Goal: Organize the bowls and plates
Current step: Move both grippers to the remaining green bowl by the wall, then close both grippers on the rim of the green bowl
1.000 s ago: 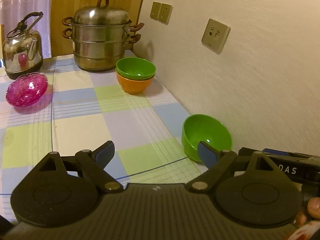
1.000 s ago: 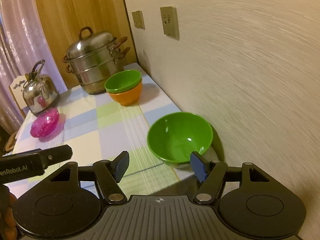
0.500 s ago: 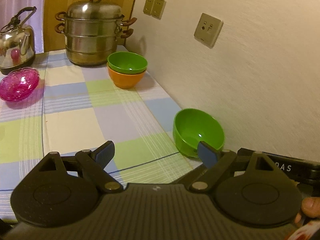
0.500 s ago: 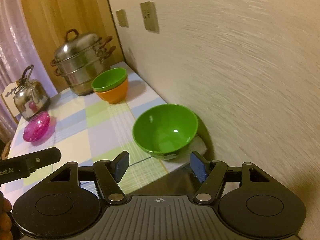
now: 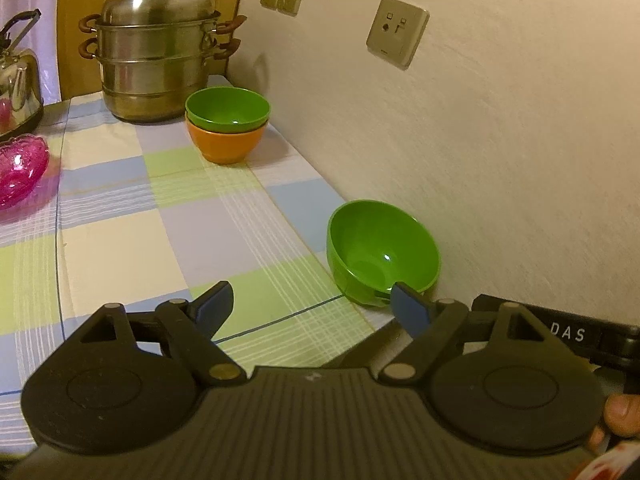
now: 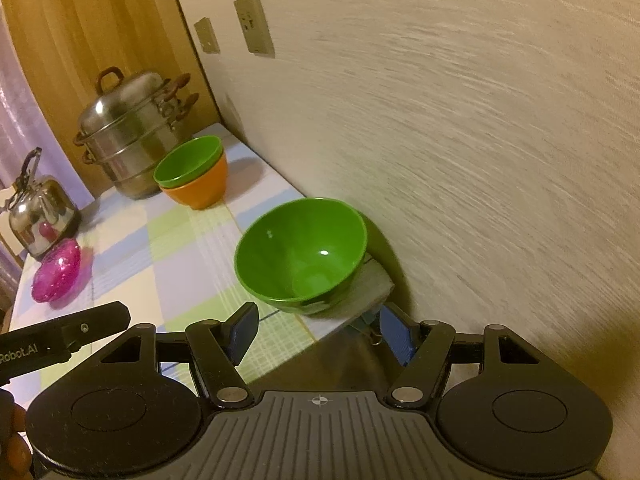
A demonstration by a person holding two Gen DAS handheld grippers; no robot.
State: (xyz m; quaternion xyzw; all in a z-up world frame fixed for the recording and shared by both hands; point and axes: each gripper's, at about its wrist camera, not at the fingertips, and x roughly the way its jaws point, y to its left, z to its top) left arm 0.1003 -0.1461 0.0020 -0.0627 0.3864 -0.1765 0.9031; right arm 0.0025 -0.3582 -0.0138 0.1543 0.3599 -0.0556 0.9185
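The left tongs (image 5: pixel 312 304) are wide open and hold nothing, above the near edge of the counter (image 5: pixel 120 248) with the checked cloth. The right tongs (image 6: pixel 318 330) are open too and empty, just before the single green bowl (image 6: pixel 300 254), which stands upright at the near corner of the counter, close to the wall. Further back, a second green bowl (image 5: pixel 227 109) sits nested inside an orange bowl (image 5: pixel 226 144), near the steel steamer pot (image 5: pixel 156 60).
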